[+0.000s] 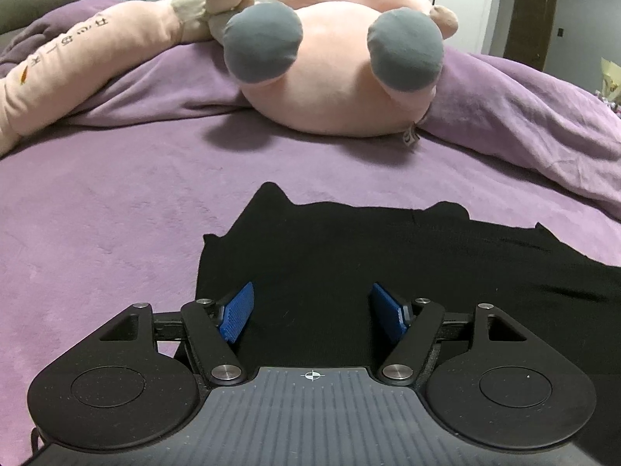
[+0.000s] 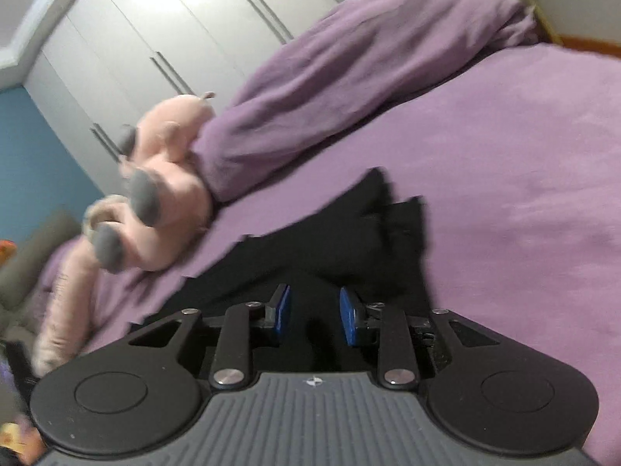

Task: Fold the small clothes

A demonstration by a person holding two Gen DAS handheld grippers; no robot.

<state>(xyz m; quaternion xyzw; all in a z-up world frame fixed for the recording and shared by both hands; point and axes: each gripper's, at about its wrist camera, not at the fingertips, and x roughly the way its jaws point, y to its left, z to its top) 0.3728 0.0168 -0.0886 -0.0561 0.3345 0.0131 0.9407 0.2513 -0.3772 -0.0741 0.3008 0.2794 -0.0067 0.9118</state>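
Observation:
A black garment (image 1: 388, 256) lies spread on the purple bed cover (image 1: 116, 213). My left gripper (image 1: 314, 306) hovers over its near left part. The blue pads (image 1: 240, 310) stand wide apart, and only flat cloth shows under the gap. In the blurred, tilted right wrist view, my right gripper (image 2: 315, 315) sits at the garment's (image 2: 349, 233) near edge. Its jaws are narrow and black cloth fills the gap between them. Ahead of them the cloth is bunched and raised into folds. Neither view shows the other gripper.
A large pink plush toy (image 1: 333, 73) with grey paws lies just beyond the garment, with a long pink plush (image 1: 77, 58) at the far left. A rolled purple blanket (image 2: 368, 58) crosses the bed behind. White wardrobe doors (image 2: 136, 39) stand at the back.

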